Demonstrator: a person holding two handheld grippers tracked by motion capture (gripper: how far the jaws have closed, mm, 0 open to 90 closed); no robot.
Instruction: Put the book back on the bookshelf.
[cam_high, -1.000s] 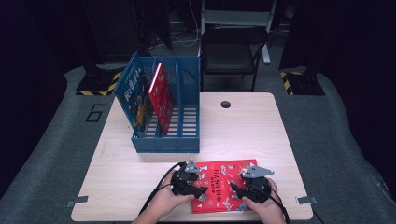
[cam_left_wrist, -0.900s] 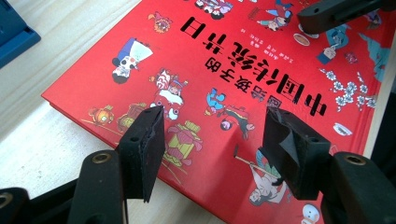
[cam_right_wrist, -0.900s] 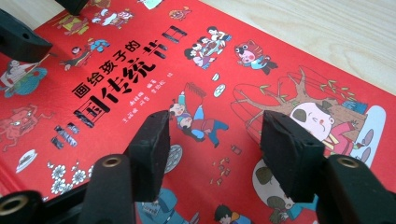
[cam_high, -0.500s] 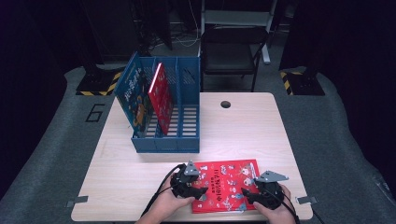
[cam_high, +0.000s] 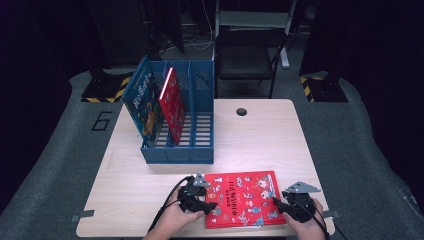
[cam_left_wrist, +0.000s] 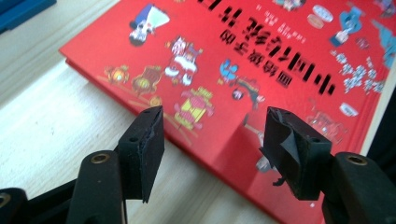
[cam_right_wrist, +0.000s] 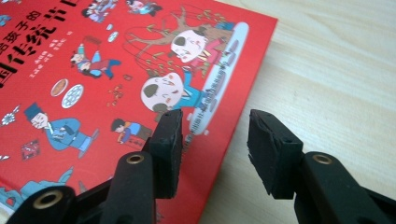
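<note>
Shifted rightward: your right gripper (cam_high: 278, 203) now straddles the red picture book's (cam_high: 241, 198) right edge, jaws parted, just been closing, gripping nothing. Your left gripper (cam_high: 212, 206) hovers open over its left edge. Book: flat, near worktop (cam_high: 260, 135) edge.

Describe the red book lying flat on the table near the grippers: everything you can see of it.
The red book is a closed hardcover picture book with a glossy cover carrying black Chinese title characters and small cartoon figures. It lies flat, cover up, at the near edge of the wooden table, in front of the blue rack. The left gripper straddles its left edge with open jaws; the right gripper, jaws just narrowing, straddles its right edge. Neither pair of pads presses it.
</note>
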